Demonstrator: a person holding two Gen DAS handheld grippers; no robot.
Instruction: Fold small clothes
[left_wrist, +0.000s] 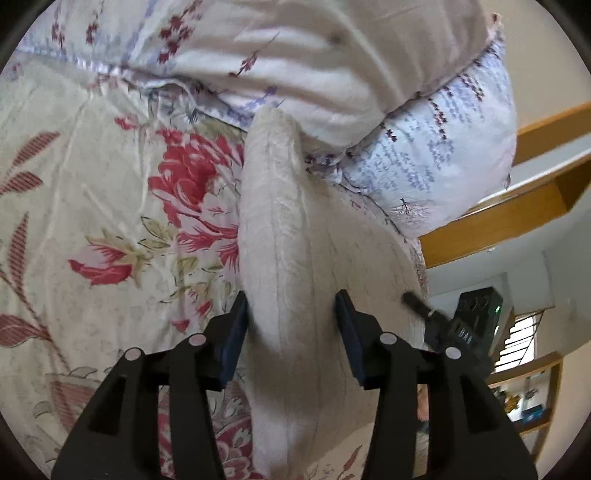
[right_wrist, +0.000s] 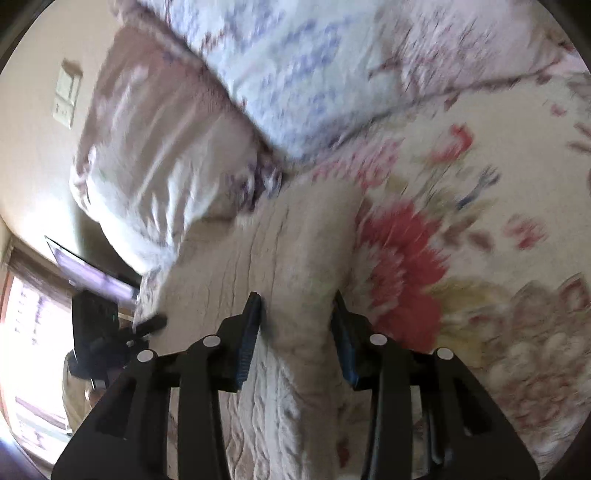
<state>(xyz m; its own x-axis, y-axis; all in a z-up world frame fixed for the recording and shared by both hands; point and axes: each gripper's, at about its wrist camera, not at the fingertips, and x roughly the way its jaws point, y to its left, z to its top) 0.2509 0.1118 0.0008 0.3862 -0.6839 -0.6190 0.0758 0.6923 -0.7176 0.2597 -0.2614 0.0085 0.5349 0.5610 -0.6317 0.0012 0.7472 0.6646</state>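
Note:
A small cream knit garment (left_wrist: 284, 236) lies on the floral bedsheet (left_wrist: 92, 177), bunched into a long ridge. My left gripper (left_wrist: 291, 314) is open, its jaws standing either side of that ridge without closing on it. In the right wrist view, which is motion-blurred, the same garment (right_wrist: 291, 251) lies under my right gripper (right_wrist: 295, 314), also open with a raised fold between its jaws. Each gripper shows at the edge of the other's view: the right one in the left wrist view (left_wrist: 461, 325), the left one in the right wrist view (right_wrist: 107, 332).
A rolled quilt with purple print (left_wrist: 424, 155) and a white pillow (left_wrist: 332, 62) lie just beyond the garment. A wooden bed frame (left_wrist: 517, 206) and shelves (left_wrist: 528, 398) stand to the right. A window (right_wrist: 29, 332) is at the left.

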